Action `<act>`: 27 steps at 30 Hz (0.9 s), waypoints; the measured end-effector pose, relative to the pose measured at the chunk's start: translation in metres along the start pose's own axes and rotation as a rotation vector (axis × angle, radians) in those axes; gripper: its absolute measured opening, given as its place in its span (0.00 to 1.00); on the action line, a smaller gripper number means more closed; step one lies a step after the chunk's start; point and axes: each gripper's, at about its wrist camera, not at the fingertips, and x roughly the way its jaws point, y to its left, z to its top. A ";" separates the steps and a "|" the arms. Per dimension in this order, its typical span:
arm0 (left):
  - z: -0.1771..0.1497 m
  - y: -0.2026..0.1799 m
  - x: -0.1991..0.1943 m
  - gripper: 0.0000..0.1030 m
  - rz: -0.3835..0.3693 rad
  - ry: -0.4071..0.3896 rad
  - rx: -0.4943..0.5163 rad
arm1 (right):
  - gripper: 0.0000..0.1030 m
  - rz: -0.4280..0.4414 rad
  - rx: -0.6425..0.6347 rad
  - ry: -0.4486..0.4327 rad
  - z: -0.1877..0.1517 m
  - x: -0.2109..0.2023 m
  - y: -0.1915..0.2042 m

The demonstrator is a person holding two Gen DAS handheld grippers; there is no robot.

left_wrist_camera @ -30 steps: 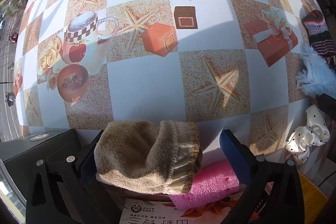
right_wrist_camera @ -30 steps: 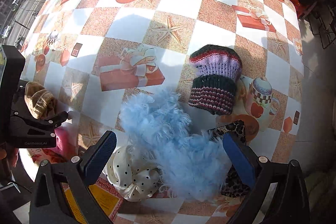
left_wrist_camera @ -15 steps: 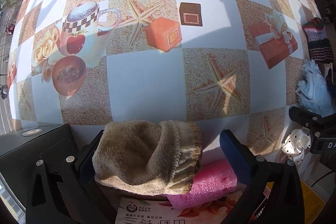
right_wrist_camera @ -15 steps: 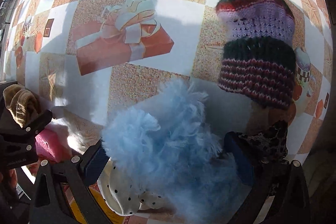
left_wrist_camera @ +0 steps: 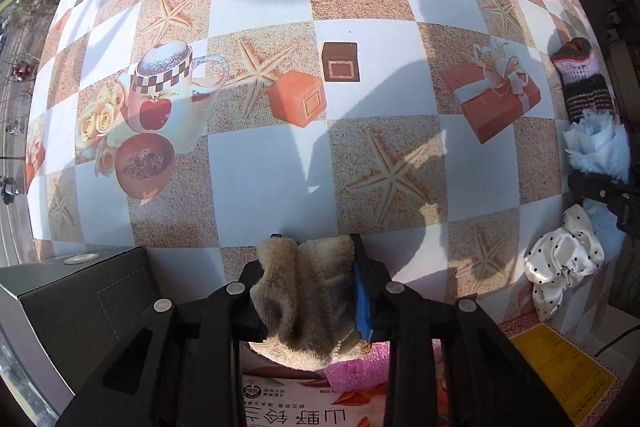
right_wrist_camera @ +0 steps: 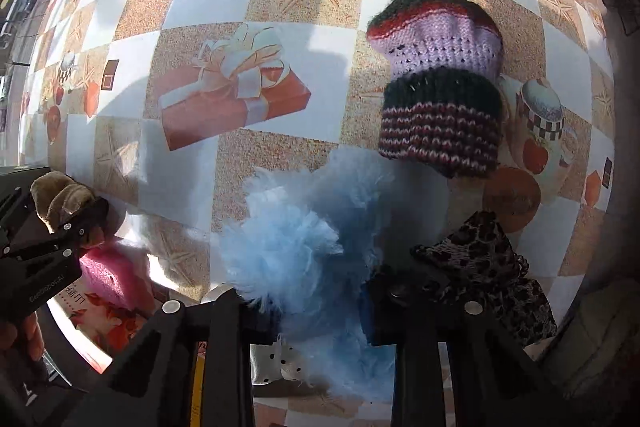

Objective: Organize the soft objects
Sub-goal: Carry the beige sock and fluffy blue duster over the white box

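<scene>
Left hand-held gripper (left_wrist_camera: 314, 281) clamped on tan fleece sock (left_wrist_camera: 308, 295) at the counter's (left_wrist_camera: 260, 167) near edge, above pink sponge (left_wrist_camera: 356, 367). Right hand-held gripper (right_wrist_camera: 320, 307) squeezing blue fluffy item (right_wrist_camera: 292, 247), just beside striped knit hat (right_wrist_camera: 440, 99) and leopard-print cloth (right_wrist_camera: 484, 267).

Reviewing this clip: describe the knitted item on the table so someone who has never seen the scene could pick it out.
On the checkered tablecloth, look just beyond the fluffy light-blue piece in the right gripper. The knitted hat lies flat there, beside a printed mug. Alone among the soft items, it has knitted stripes: lilac, red and dark bands.
</scene>
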 end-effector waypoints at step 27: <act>-0.105 -0.028 -0.142 0.29 -0.028 -0.258 0.111 | 0.29 0.263 0.171 -0.245 -0.111 -0.141 -0.001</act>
